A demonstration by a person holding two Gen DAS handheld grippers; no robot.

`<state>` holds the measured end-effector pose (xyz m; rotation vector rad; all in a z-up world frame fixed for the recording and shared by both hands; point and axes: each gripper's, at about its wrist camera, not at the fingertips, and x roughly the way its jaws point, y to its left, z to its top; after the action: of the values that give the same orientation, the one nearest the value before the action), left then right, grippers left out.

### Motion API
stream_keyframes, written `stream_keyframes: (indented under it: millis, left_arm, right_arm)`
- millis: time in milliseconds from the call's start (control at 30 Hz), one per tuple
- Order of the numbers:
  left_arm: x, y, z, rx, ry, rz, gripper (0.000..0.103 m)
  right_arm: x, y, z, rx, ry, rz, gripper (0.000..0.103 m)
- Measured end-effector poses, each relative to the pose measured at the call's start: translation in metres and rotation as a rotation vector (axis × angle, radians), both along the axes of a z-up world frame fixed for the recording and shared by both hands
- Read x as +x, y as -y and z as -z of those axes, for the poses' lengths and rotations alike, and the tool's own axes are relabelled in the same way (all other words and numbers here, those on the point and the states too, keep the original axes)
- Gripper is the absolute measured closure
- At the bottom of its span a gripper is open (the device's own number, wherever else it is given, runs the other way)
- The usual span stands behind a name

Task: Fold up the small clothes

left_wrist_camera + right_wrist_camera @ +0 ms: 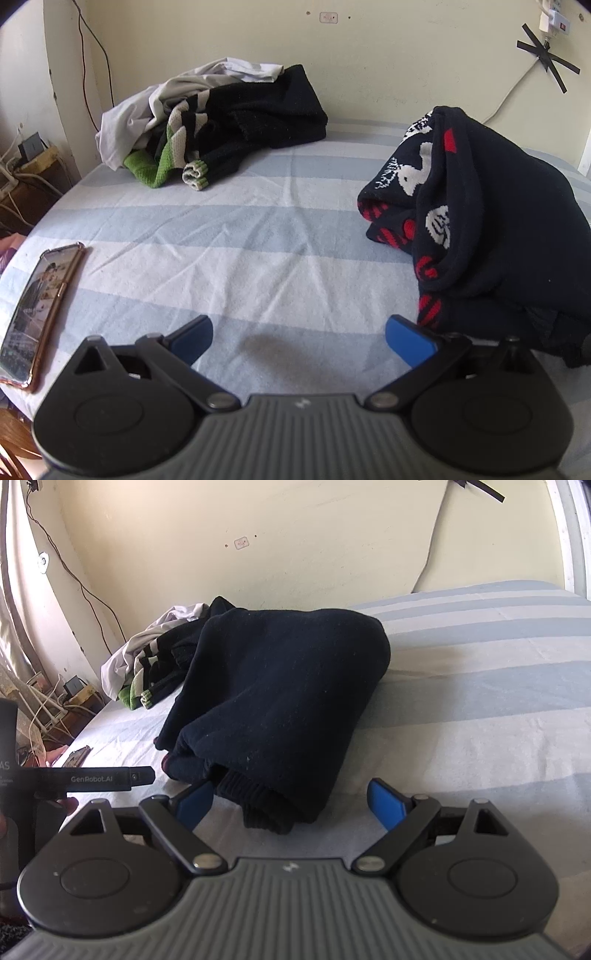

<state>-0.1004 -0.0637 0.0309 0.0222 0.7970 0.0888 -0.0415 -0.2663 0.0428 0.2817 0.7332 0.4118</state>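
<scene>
**Both grippers spread wide over the striped bed, dark sweater lying between folds**

The left gripper [299, 336] hovers low over the blue-and-white striped bedsheet [229, 236] with its blue-padded fingers spread apart and nothing between them. Its right fingertip sits just beside the near edge of the navy sweater [491, 229], a knit with red and white patterning on the turned-back side — whether it touches the cloth cannot be told. The sweater lies bunched in a rough fold on the right part of the bed.

From the right wrist view, the right gripper [291, 799] is likewise wide apart and holds nothing. The same navy sweater [273, 701] lies directly ahead of it, with a ribbed cuff [264, 812] reaching down between the two fingers, closer to the left one.

Farther back, against the cream wall [388, 66], a pile of unfolded clothes [210, 125] sits well apart from the sweater — a white garment, a black knit, and a green-and-white striped piece. A smartphone [38, 314] in a rose-gold case lies screen-up near the bed's left edge.
</scene>
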Motion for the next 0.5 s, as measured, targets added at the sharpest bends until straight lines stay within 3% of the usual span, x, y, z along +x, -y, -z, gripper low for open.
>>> stream_keyframes:
  millis: [500]
  left_arm:
    - [-0.0049, 0.0097, -0.0024, 0.056, 0.002, 0.019, 0.000]
  right_arm:
    - [-0.0012, 0.0003, -0.0005, 0.010, -0.003, 0.020, 0.011]
